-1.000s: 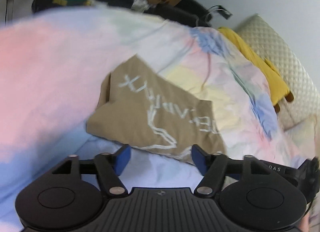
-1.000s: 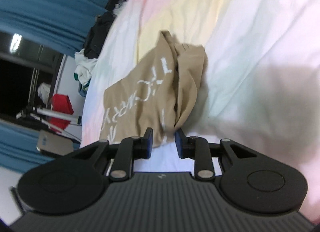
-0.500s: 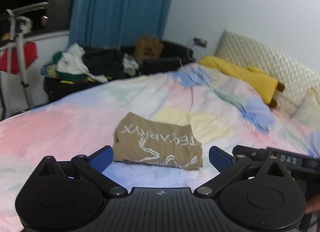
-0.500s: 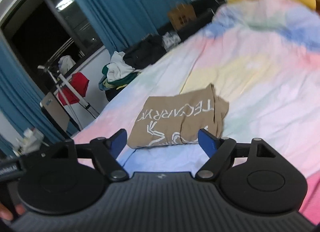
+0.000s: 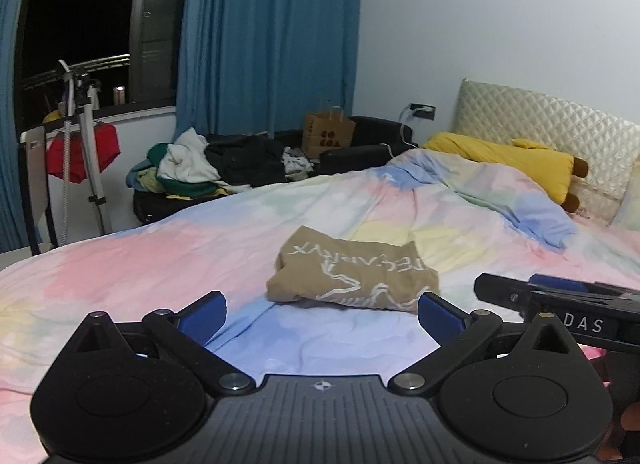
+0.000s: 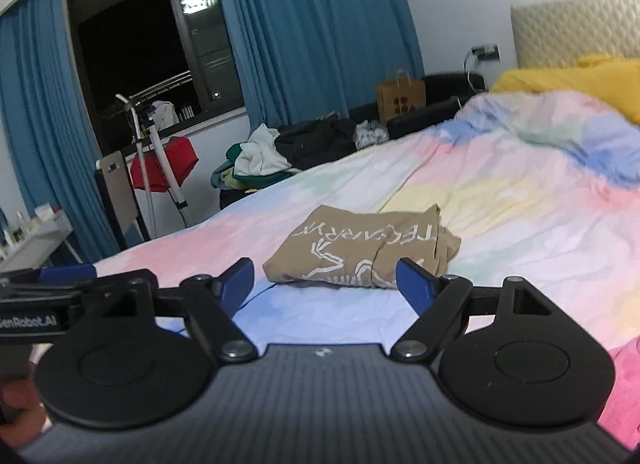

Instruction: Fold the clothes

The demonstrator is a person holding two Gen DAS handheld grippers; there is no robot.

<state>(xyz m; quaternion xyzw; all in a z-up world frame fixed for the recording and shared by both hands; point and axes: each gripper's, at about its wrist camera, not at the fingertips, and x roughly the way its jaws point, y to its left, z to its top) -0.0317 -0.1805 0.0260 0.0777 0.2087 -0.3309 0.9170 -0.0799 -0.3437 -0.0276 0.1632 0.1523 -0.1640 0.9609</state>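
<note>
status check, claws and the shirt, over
Left claw and right claw both open, empty. Tan shirt folded on the bedspread. Nothing in the way.

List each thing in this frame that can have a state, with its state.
tan shirt: folded, lying on the bedspread, held by neither gripper.
left gripper: open, empty, short of the shirt.
right gripper: open, empty.
curtains: drawn aside, dark window exposed.
paper bag: upright.
clothes pile: unfolded heap.
</note>
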